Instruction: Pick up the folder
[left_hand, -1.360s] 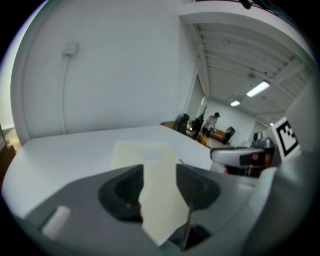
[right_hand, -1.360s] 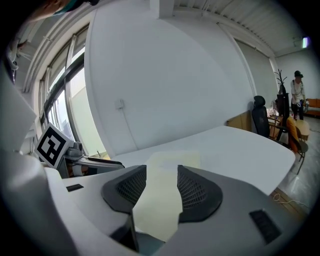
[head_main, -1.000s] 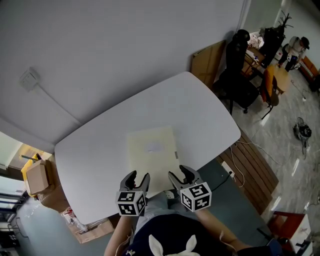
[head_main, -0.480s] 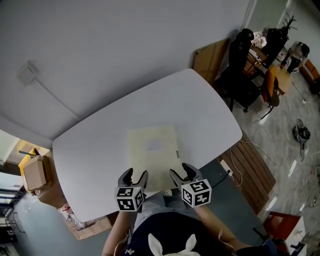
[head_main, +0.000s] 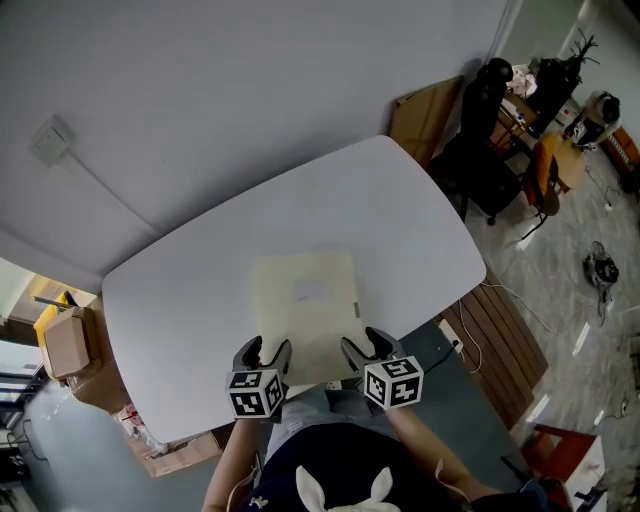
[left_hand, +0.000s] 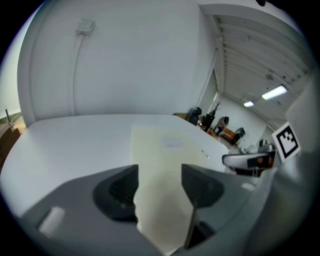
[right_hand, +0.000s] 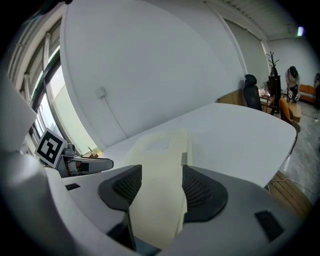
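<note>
Left gripper (head_main: 265, 347) and right gripper (head_main: 364, 342) jaws just opened.

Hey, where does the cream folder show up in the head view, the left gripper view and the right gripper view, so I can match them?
Head view: the folder lies flat at picture centre, on the near half of the white table.
Left gripper view: the folder fills the lower centre, running away up the table.
Right gripper view: the folder is at lower centre, rising from the bottom edge.
Shared landmark: the wall box with its cable.

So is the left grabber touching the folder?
Cannot tell. In the left gripper view the folder shows between the left gripper's open jaws, but no plain contact or gap.
</note>
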